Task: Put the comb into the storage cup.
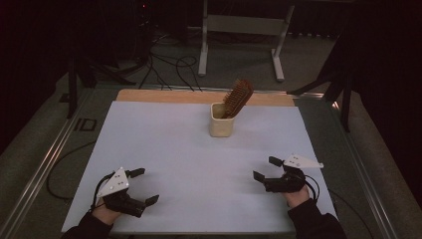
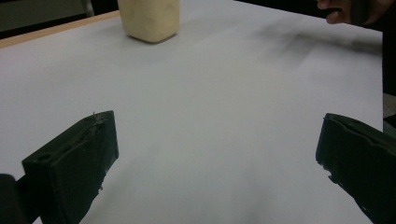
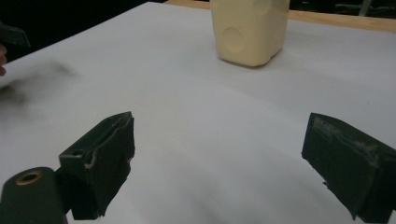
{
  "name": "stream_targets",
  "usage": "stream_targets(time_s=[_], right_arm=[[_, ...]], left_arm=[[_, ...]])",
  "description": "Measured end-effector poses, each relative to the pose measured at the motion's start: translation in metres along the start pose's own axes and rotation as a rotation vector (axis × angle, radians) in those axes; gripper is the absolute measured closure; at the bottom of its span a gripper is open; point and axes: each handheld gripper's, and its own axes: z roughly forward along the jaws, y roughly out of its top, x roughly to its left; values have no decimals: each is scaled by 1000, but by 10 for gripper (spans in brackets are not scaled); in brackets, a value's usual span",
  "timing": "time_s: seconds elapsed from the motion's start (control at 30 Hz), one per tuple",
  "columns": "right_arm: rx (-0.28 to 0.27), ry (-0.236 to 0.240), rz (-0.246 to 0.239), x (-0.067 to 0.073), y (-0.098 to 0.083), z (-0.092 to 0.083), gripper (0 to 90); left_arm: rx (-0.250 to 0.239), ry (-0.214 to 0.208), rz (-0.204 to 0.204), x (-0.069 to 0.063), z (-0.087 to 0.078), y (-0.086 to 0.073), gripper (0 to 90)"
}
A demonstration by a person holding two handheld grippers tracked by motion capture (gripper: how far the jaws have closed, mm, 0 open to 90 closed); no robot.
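Only the cup (image 1: 221, 121) interrupts the sheet (image 1: 164, 164)

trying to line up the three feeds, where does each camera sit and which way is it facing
High view: above the person's side of the table, facing forward and down; both hands, the left gripper and the right gripper show, with the brush standing in the cup.
Left gripper view: rides on the left gripper, looking low across the table at the cup; its two jaws stand wide apart.
Right gripper view: rides on the right gripper, facing the cup; jaws wide apart.
Shared: all three show the cup.
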Motion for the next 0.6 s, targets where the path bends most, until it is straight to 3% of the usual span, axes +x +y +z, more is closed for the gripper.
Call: stream_targets(time_s=[0.1, 0.6], right_arm=[[25, -33, -33, 2, -7, -2, 91], [29, -64, -32, 1, -27, -17, 90]], left_arm=[[1, -1, 2, 0, 0, 0, 0], [-1, 1, 2, 0, -1, 0, 0]])
